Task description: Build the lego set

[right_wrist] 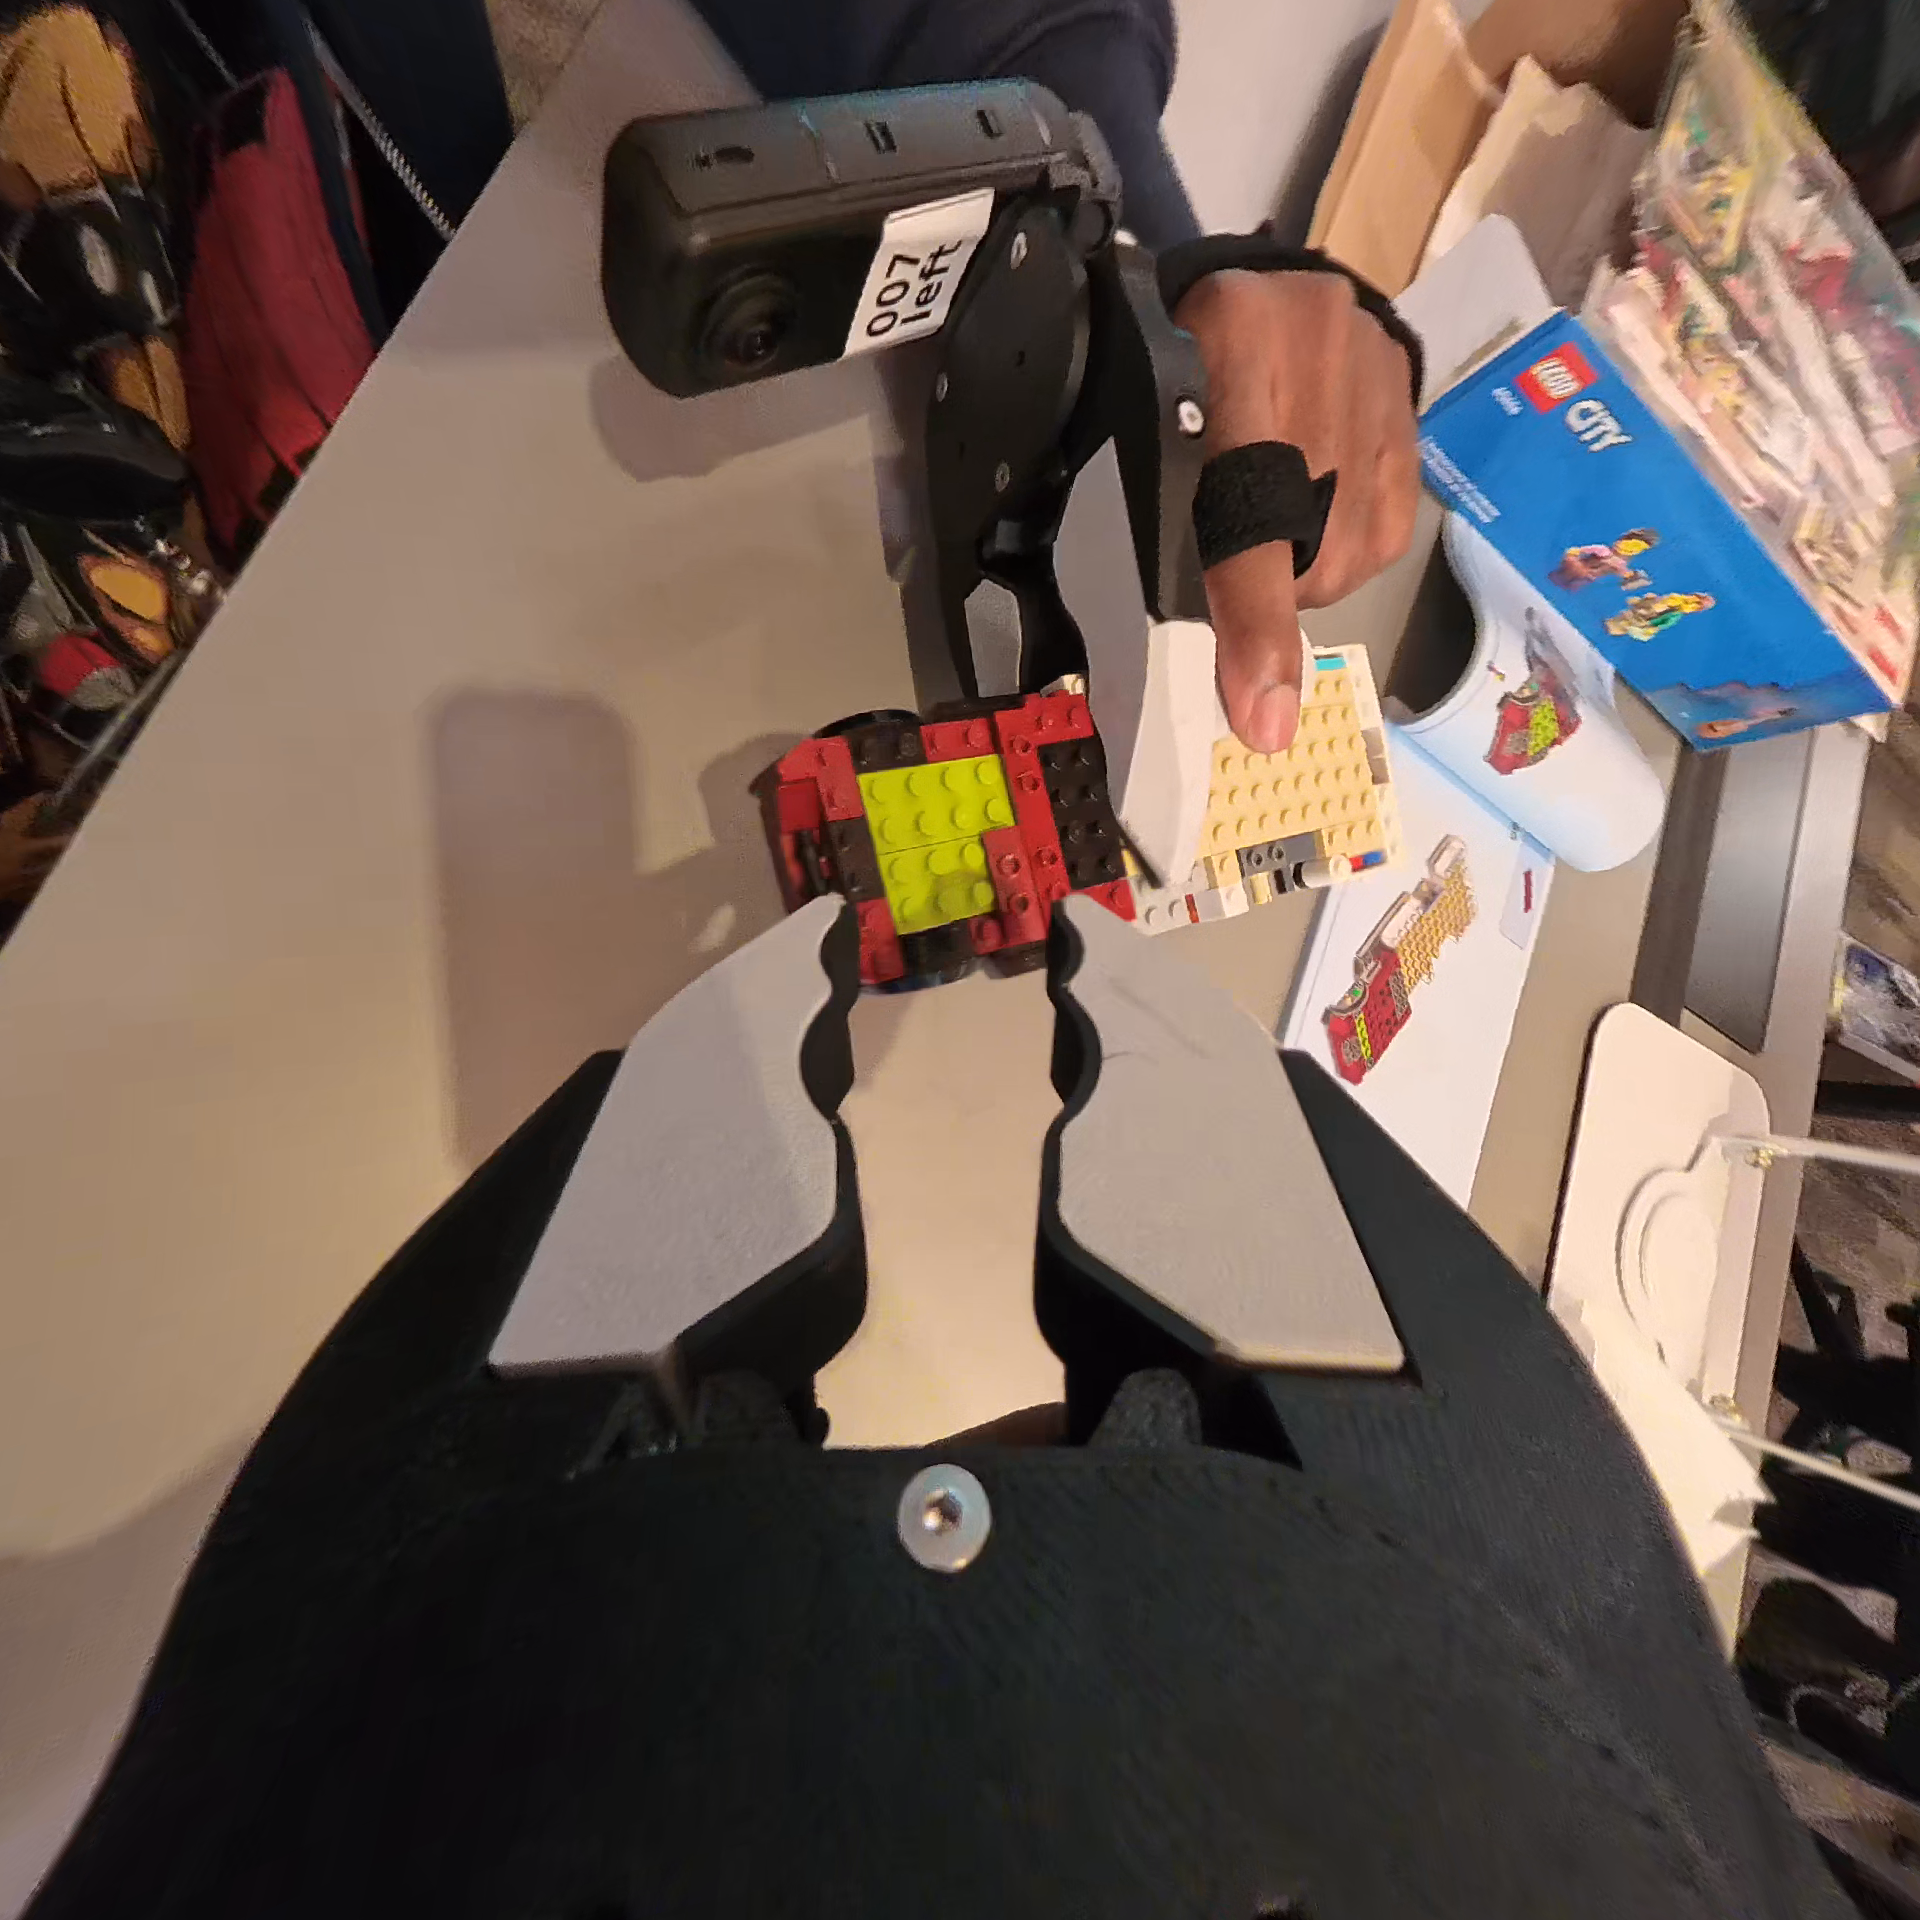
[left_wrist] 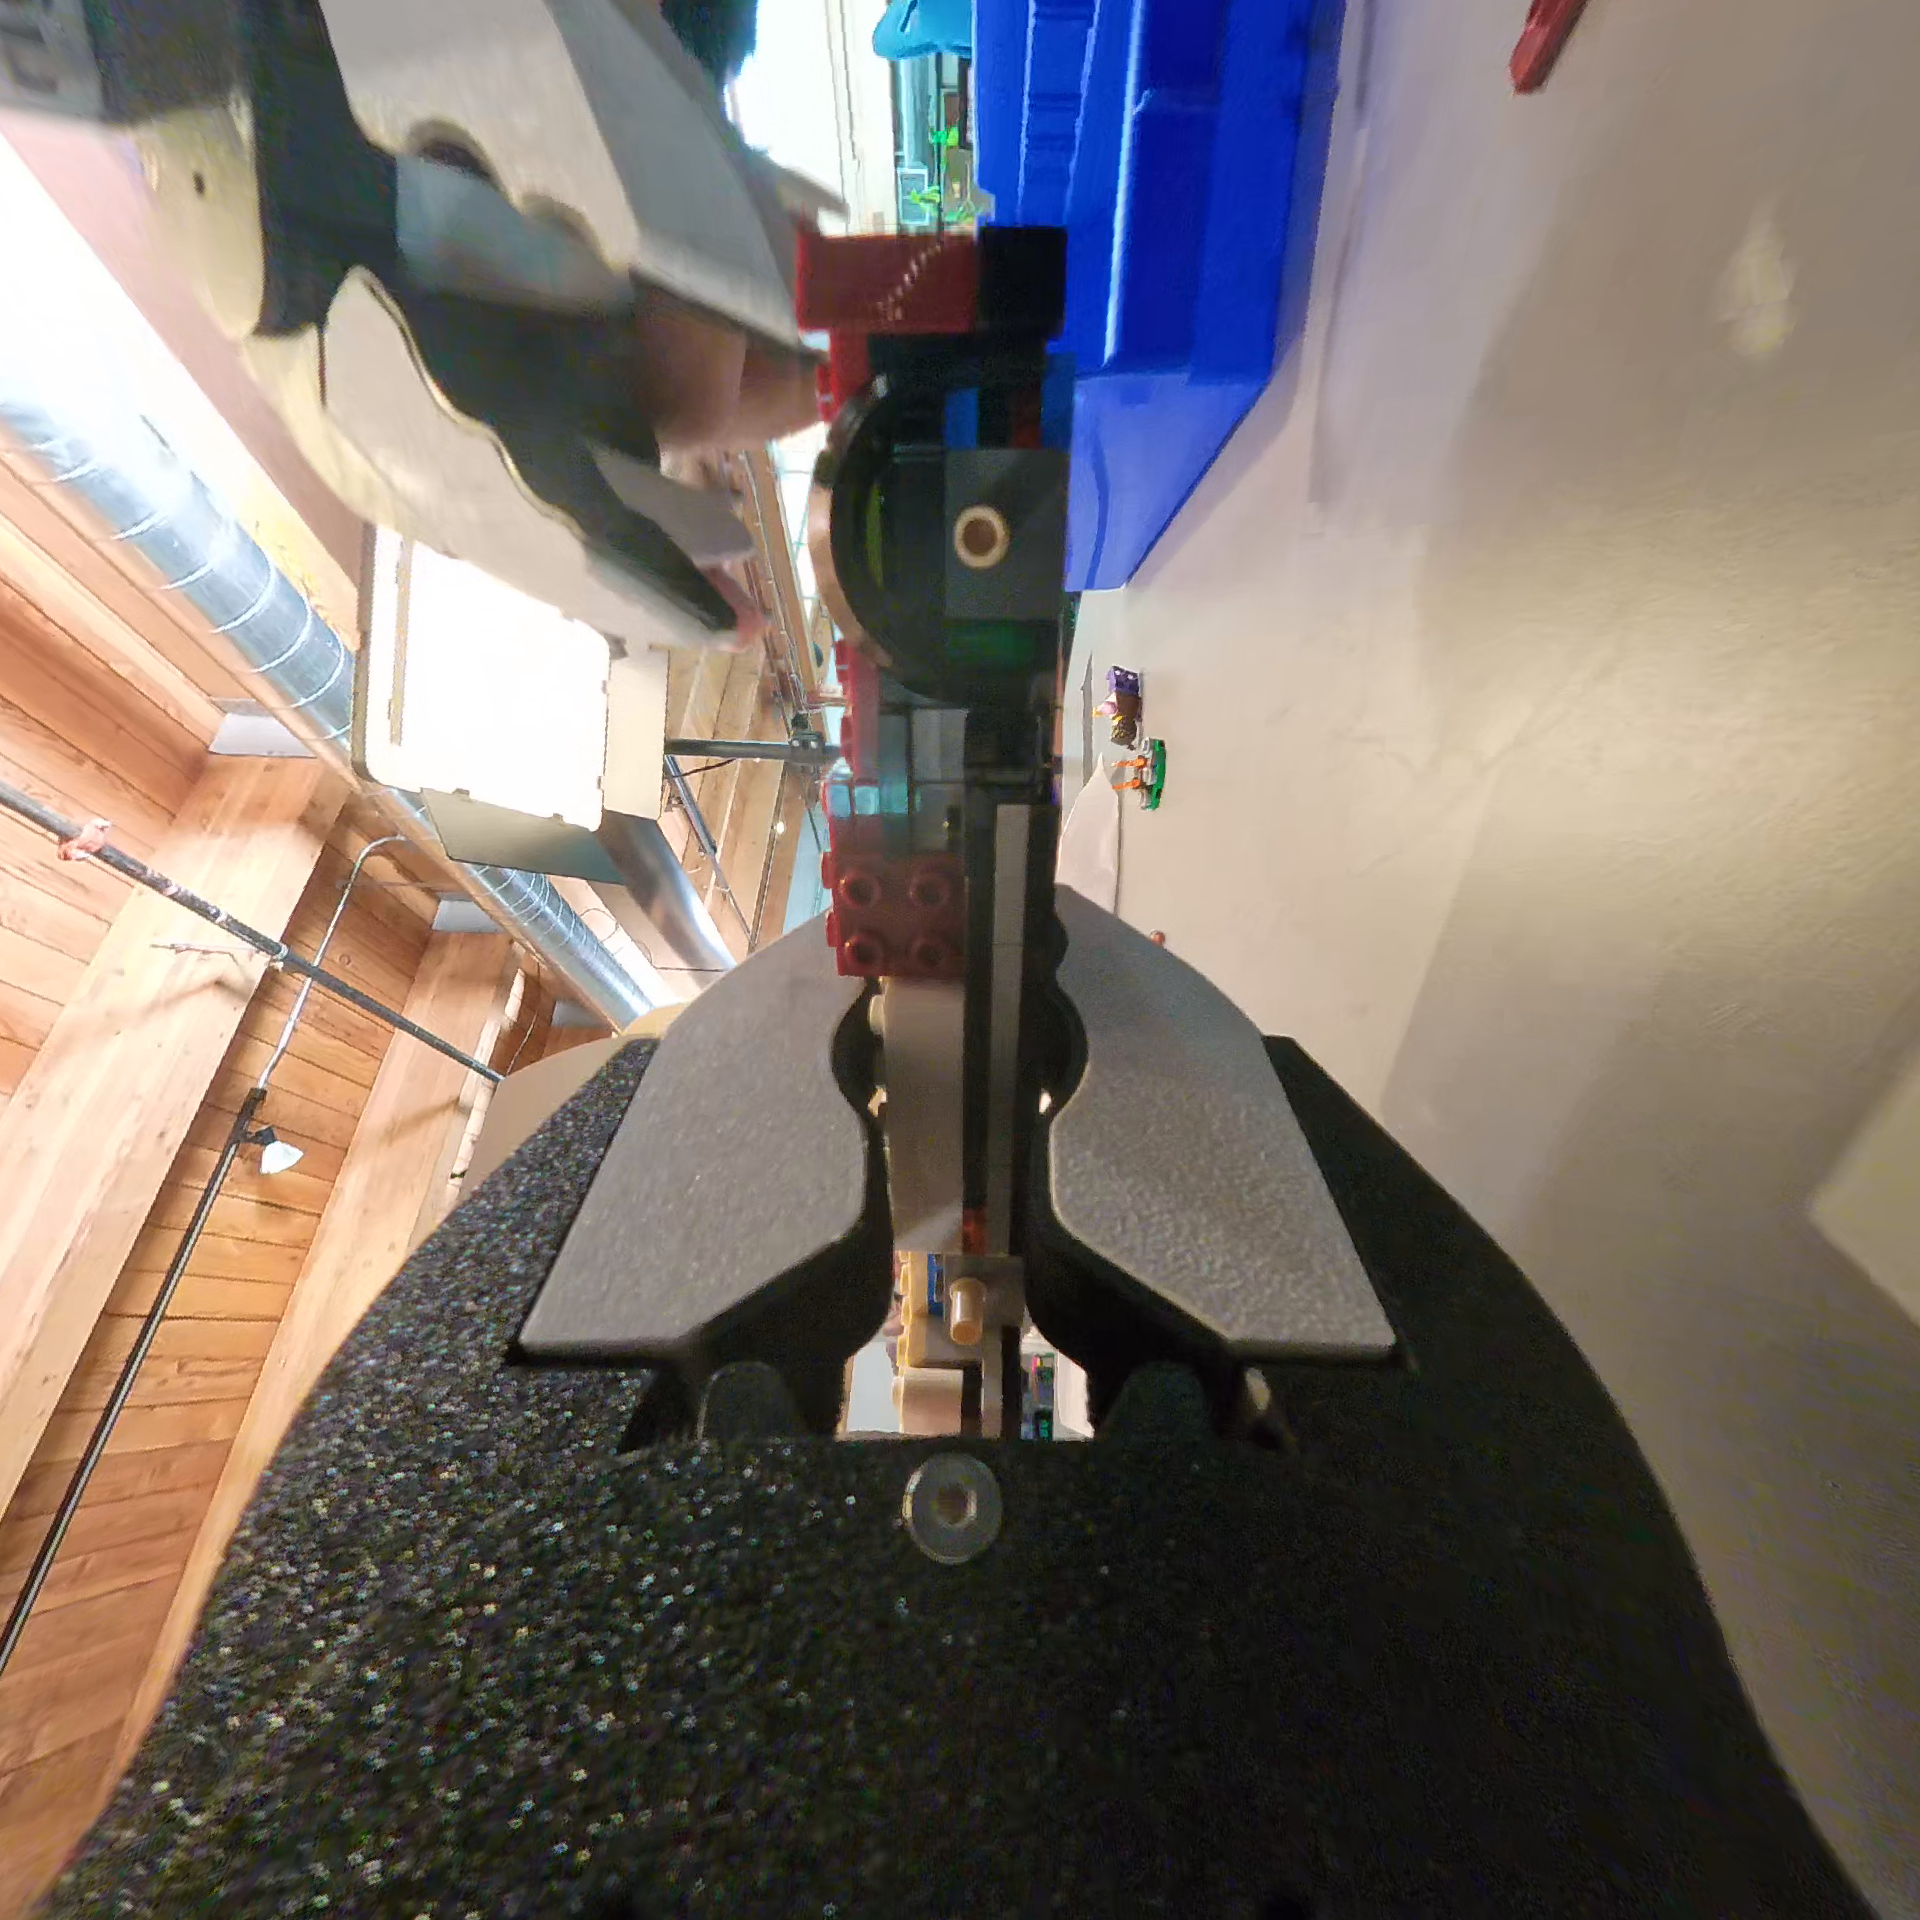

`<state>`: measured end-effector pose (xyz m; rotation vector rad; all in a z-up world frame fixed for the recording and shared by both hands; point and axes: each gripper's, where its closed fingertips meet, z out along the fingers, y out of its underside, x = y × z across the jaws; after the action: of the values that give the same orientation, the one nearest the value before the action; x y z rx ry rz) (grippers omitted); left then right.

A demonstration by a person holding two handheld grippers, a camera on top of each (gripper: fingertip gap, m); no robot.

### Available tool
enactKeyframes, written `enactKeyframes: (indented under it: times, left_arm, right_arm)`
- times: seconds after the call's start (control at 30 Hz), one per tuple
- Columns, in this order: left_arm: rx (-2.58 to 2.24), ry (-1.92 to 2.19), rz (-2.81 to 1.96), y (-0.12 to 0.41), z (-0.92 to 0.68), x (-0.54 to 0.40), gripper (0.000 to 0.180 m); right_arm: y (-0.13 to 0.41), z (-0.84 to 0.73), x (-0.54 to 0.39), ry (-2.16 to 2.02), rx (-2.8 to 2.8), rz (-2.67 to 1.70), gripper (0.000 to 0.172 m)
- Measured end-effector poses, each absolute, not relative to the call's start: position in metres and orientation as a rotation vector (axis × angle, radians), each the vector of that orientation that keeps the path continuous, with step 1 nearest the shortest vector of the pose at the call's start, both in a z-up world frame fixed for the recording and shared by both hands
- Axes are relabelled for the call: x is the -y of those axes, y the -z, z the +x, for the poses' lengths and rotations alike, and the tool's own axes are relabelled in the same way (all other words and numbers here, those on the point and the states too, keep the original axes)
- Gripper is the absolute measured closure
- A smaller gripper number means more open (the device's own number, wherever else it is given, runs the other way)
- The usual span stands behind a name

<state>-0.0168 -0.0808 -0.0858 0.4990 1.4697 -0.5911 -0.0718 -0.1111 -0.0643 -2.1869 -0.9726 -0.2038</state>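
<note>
Left gripper (left_wrist: 961,935): clamped on a brick model (left_wrist: 940,582); both pads press its sides, the model running straight out between the fingers.
Right gripper (right_wrist: 951,920): jaws parted; fingertips flank the red near end of the brick model (right_wrist: 956,821); whether the pads press on it cannot be told.
Model, long axis: in the left wrist view it lies along the fingers, away from the camera; in the right wrist view it runs left to right, red part left, tan and white part right.
Model, place: held above the table (right_wrist: 312,727), near its right edge.
Only in left wrist view: one black wheel (left_wrist: 883,540), one blue bin (left_wrist: 1143,260) on the table, two small brick figures (left_wrist: 1132,727).
Only in right wrist view: yellow-green plates atop the red part, a hand (right_wrist: 1299,416) with one finger on the tan plates, one blue box (right_wrist: 1642,540), one open booklet (right_wrist: 1455,935), one bag of bricks (right_wrist: 1787,260).
Count: two grippers, one model.
</note>
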Motion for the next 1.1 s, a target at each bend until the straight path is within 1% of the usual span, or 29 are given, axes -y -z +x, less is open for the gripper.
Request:
enactKeyframes:
  times: [0.07,0.17,0.33,0.47,0.67,1.1]
  left_arm:
    - [-1.471,0.595,0.482,0.084,-0.015,0.079,0.155]
    - [-1.473,0.589,0.464,0.083,-0.013,0.076,0.155]
    - [-1.482,0.577,0.459,0.085,-0.011,0.075,0.155]
    - [-1.487,0.572,0.453,0.085,-0.011,0.076,0.155]
    - [-1.492,0.567,0.451,0.085,-0.010,0.079,0.155]
    - [-1.485,0.571,0.462,0.082,-0.018,0.087,0.156]
  right_arm:
    - [0.061,-0.072,0.116,0.268,0.924,-2.143,0.130]
    - [0.070,-0.068,0.122,0.478,0.898,-2.087,0.122]
    - [0.093,-0.064,0.118,0.887,0.933,-1.957,0.116]
    - [0.092,-0.063,0.108,1.107,0.932,-1.823,0.112]
    - [0.094,-0.057,0.094,1.248,0.939,-1.762,0.113]
    - [0.091,-0.058,0.082,1.279,0.961,-1.718,0.131]
